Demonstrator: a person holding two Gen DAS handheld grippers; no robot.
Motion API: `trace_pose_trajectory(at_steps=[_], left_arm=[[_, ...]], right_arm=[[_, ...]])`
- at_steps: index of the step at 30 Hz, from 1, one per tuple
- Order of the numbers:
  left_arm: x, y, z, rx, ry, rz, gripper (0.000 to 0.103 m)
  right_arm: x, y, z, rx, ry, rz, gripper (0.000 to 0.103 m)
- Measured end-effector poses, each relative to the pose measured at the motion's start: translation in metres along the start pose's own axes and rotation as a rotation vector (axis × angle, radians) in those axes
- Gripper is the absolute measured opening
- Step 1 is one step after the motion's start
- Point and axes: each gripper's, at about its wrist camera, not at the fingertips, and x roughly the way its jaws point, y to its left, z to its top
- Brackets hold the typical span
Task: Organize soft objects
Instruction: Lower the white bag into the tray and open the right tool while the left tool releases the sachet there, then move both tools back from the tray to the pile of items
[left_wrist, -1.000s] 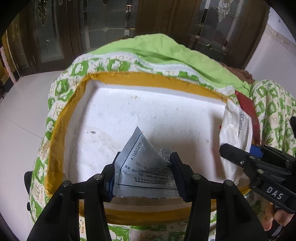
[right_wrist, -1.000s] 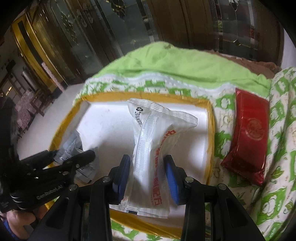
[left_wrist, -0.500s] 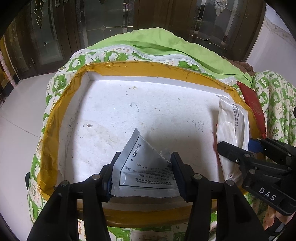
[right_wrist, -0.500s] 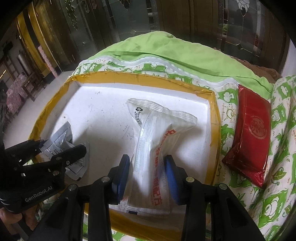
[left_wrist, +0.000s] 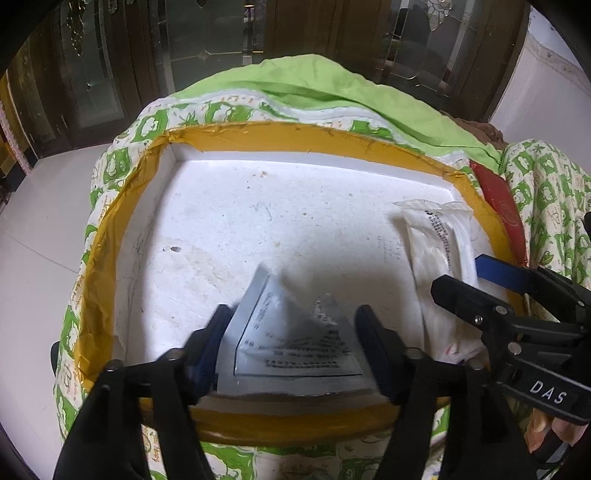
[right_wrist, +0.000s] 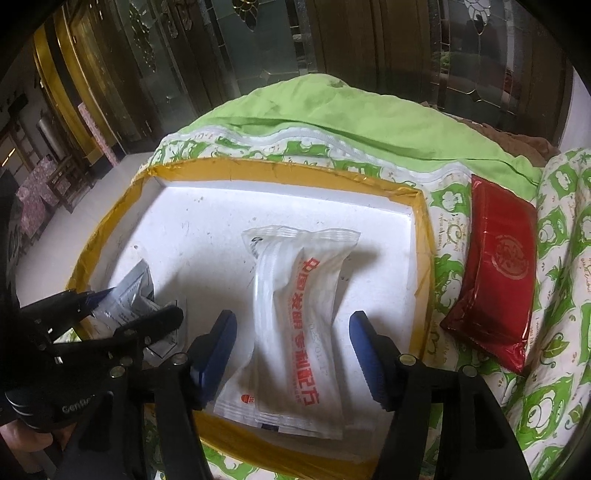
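A white foam tray (left_wrist: 295, 229) with yellow-taped rim lies on a green-patterned quilt. My left gripper (left_wrist: 291, 332) is open over the tray's near edge, and a silver printed pouch (left_wrist: 291, 347) lies between its fingers on the tray floor. My right gripper (right_wrist: 291, 336) is open; a white packet with red lettering (right_wrist: 295, 328) lies flat in the tray between its spread fingers, released. The white packet (left_wrist: 439, 266) and right gripper (left_wrist: 491, 291) also show at the right in the left wrist view. The silver pouch (right_wrist: 129, 295) shows at the left in the right wrist view.
A red packet (right_wrist: 495, 273) lies on the quilt (right_wrist: 554, 332) right of the tray. A plain green cover (right_wrist: 351, 122) is bunched behind the tray. Dark wooden doors with glass panels stand beyond, and a white floor lies to the left.
Both grippers have opened. The white packet dropped from the right gripper and lies flat in the tray. The silver pouch settled on the tray floor between the left fingers.
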Motion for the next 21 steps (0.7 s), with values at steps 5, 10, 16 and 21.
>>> trace_pose_trajectory(at_steps=[5,10,16,21], left_arm=[[-0.020,0.007,-0.004,-0.038,-0.037,-0.013,0.090],[-0.050,0.017,-0.012,-0.093,-0.077,-0.029,0.090],[-0.083,0.030,-0.051,-0.187,-0.129,-0.095,0.096],[-0.097,0.033,-0.091,-0.200,-0.123,-0.090,0.097]], right_arm=[[-0.029,-0.010,-0.001,0.049,-0.080,0.032,0.083],[-0.061,-0.022,-0.004,0.102,-0.166,0.034,0.093],[-0.070,-0.029,-0.020,0.154,-0.145,0.061,0.097],[-0.076,-0.021,-0.035,0.138,-0.127,0.078,0.102]])
